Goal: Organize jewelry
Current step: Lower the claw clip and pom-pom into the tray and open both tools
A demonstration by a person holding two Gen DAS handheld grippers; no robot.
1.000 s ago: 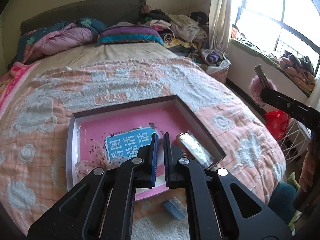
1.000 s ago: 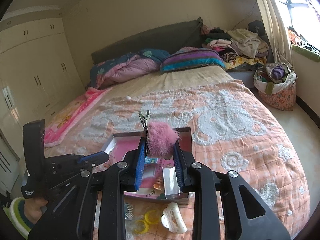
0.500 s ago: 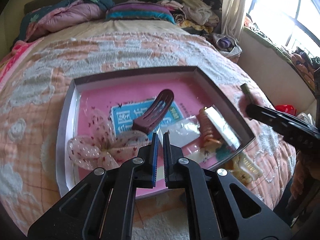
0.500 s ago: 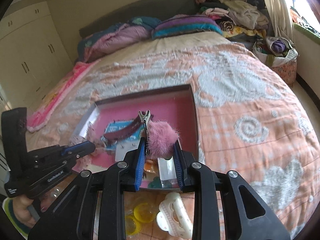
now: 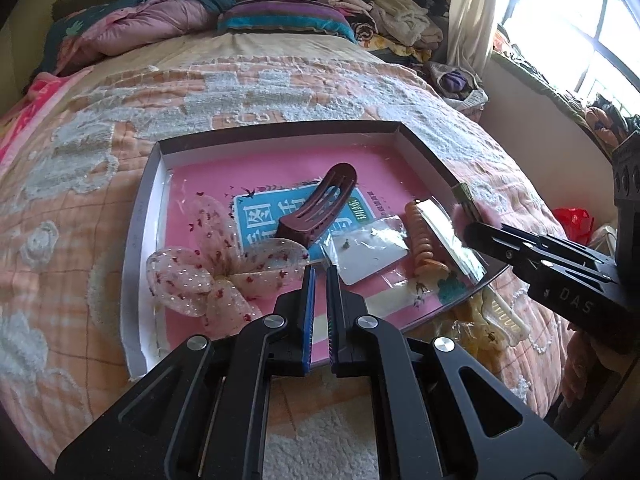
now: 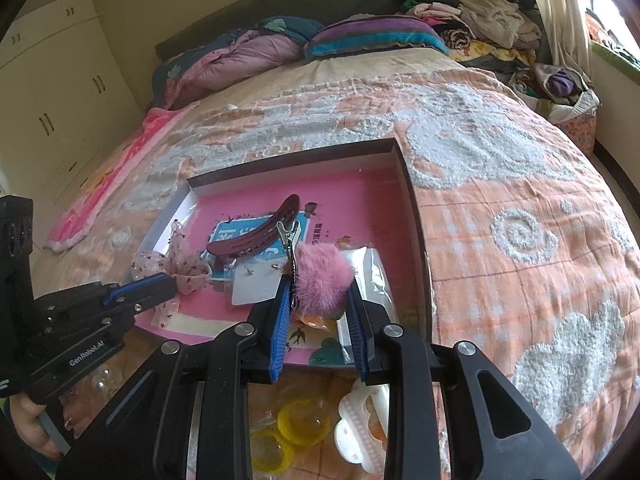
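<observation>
A shallow box (image 5: 144, 204) with a pink floor lies on the bed; it also shows in the right wrist view (image 6: 412, 200). In it lie a maroon hair clip (image 5: 320, 208), a sheer dotted bow (image 5: 216, 272), an earring card in a clear bag (image 5: 372, 252) and an orange spiral clip (image 5: 424, 240). My right gripper (image 6: 318, 308) is shut on a pink pom-pom hair clip (image 6: 320, 276) and holds it over the box's near right corner. My left gripper (image 5: 320, 292) is shut and empty, over the box's near edge beside the bow.
A white claw clip (image 6: 360, 428) and yellow translucent rings (image 6: 296, 420) lie on the blanket just in front of the box. Pillows and a heap of clothes (image 6: 472, 16) lie at the bed's far end. A wardrobe (image 6: 52, 80) stands at the left.
Both grippers have tilted down and come closer to the box. The pom-pom clip has moved from above the bed to over the box's near right corner.
</observation>
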